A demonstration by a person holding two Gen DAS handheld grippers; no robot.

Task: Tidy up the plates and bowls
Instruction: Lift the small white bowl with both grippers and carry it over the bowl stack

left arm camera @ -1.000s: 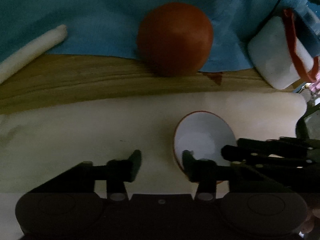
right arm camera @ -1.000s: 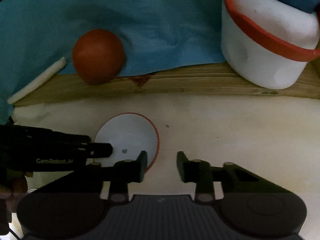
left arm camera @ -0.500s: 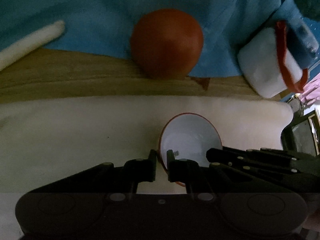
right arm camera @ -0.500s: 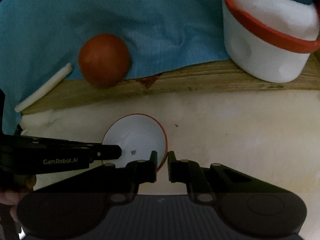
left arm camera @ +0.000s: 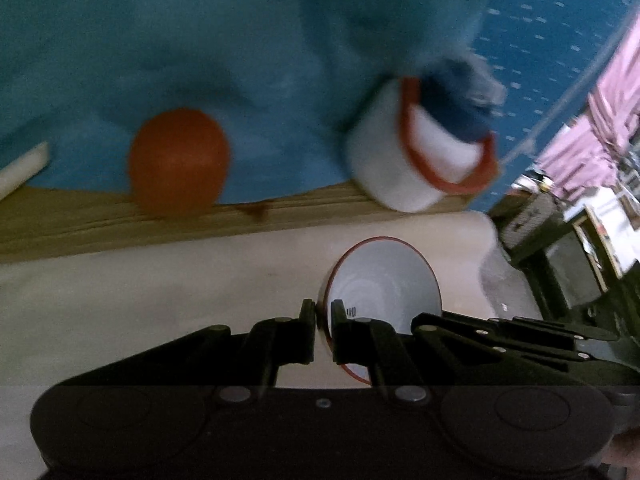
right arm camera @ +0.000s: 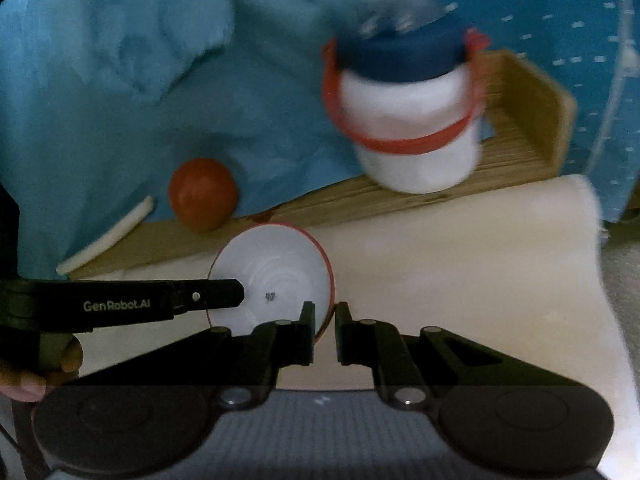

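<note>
Cream cloth covers the table below a wooden ledge. Both tools clamp opposite rims of one small white red-rimmed bowl: left tool on its left edge, right tool on its right, likely sharing the load for a level carry.

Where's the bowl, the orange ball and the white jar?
bowl [right arm camera: 280,268], right wrist view, on its white inside.
orange ball [left arm camera: 178,160], left wrist view, on the middle of its front.
white jar [right arm camera: 420,160], right wrist view, on its white side below the red band.
</note>
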